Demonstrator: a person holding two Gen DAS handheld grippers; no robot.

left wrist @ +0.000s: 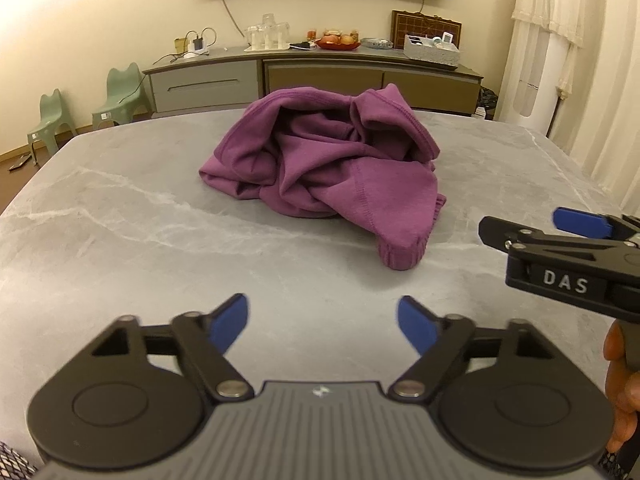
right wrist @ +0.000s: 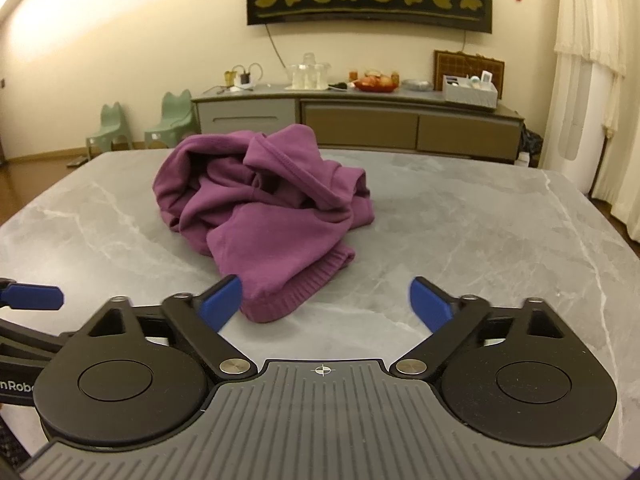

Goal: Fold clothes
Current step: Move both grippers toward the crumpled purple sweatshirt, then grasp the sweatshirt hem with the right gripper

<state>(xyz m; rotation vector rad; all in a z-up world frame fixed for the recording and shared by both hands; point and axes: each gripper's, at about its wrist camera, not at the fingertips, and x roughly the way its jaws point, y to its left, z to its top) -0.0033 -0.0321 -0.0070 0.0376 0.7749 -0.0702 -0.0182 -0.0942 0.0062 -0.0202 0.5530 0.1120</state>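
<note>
The table (left wrist: 120, 216) is grey with pale marble veins, and it carries one thing only. The sweater (left wrist: 320, 168) is purple and lies crumpled in a heap near the middle of the tabletop, a little toward the far edge. It has no clear long axis, because it is bunched up. One sleeve comes out of the heap toward the near edge, and its ribbed cuff (left wrist: 400, 254) points at the grippers and rests flat on the tabletop.

The left gripper (left wrist: 322, 326) hovers over the near part of the tabletop, apart from the sweater. Its blue pads (left wrist: 230, 326) stand well apart with nothing between them. The right gripper (right wrist: 326, 304) is beside it, closer to the cuff. Its jaws are also wide apart and hold nothing; in the right wrist view the left pad (right wrist: 222, 304) looks just beside the cuff, but I cannot tell if it touches.

In the left wrist view the side of the right gripper shows the white letters "DAS" (left wrist: 565, 282). In the right wrist view the left gripper's side shows "nRob", cut off by the picture's edge.
</note>
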